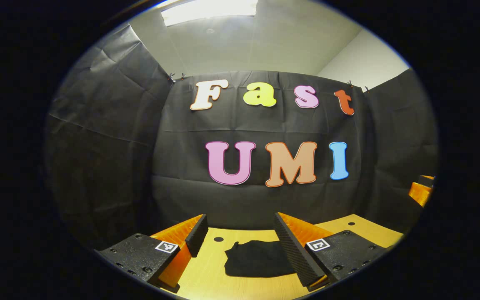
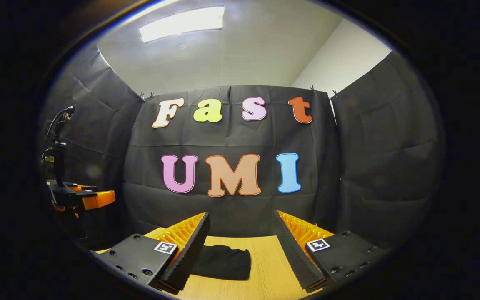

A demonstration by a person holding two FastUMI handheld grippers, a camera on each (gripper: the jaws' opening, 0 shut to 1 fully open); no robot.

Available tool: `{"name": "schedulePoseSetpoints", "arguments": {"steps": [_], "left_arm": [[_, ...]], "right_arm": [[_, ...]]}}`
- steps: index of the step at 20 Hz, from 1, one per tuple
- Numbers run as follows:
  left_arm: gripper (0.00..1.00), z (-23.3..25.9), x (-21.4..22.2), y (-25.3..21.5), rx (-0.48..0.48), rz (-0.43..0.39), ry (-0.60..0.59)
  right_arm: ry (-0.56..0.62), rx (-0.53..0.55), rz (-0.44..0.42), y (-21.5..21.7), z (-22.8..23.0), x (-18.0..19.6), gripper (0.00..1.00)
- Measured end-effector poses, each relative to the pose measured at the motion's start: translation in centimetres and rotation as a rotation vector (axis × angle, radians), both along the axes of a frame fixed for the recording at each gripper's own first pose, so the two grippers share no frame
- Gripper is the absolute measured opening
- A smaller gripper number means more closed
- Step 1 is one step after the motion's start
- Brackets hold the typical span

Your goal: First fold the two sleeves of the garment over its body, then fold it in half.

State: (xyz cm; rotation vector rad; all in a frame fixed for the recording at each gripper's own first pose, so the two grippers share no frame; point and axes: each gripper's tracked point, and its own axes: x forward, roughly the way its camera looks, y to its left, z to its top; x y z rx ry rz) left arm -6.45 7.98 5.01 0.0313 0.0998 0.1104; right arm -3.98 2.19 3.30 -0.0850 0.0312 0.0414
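Garment point(image 1: 258, 259) at 6 o'clock: matt dark cloth, soft, folded; table point(image 1: 206, 283): pale wood-grain, smooth, slight sheen; left gripper point(image 1: 240, 246) fingers point(image 1: 296, 250): ribbed, rough pads, matt plastic bodies; wall cloth point(image 1: 111, 137) at 9 o'clock: matt, creased.

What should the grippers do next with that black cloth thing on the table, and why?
Probably nothing more than pulling back. The black garment already lies on the wooden table as a small compact bundle, so it looks folded. Both the left gripper and the right gripper are open, held above the table, gripping nothing. I can't confirm the sleeves are tucked in.
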Motion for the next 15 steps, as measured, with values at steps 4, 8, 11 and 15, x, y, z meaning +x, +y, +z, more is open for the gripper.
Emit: {"name": "schedulePoseSetpoints", "arguments": {"steps": [4,8,11,15], "left_arm": [[0.95,-0.3,-1.0,0.0,0.001,0.002,0.009],[0.95,-0.5,-1.6,-0.2,0.003,0.001,0.013],[0.95,-0.7,-2.0,-0.4,0.002,0.001,0.019],[0.92,-0.5,-2.3,-0.2,0.012,0.003,0.021]], "right_arm": [[0.0,-0.005,0.019,0.7,-0.1,-0.4,0.96],[-0.016,0.01,0.015,0.5,0.0,-0.8,0.94],[0.001,0.013,0.012,0.4,-0.6,-1.0,0.96],[-0.005,0.018,0.011,0.3,-0.4,-1.2,0.96]]}}
